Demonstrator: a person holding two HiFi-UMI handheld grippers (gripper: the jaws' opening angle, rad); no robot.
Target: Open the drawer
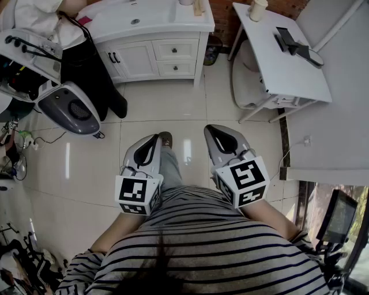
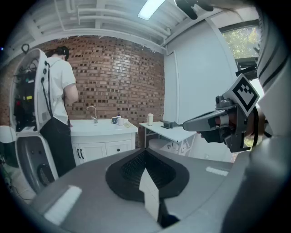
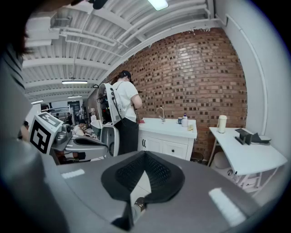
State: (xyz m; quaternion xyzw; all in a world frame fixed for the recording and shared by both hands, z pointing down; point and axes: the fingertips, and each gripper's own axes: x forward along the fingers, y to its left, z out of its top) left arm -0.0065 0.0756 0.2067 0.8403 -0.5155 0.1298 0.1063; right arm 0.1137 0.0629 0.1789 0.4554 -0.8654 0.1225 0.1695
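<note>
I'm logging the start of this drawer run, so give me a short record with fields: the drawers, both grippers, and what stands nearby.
drawers: two small white drawers, stacked, both shut, in the white sink cabinet
left gripper: jaws together, empty, well short of the cabinet
right gripper: jaws together, empty, beside the left one
nearby: white rectangular table right of the cabinet, pale cup on it
bystander: person in white top at the cabinet's left end

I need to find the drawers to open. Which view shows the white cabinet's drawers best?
The head view: both drawers of the white cabinet show whole, each with its knob. The right gripper view shows one drawer front, small and far. The left gripper view shows the same, smaller and dimmer.
</note>
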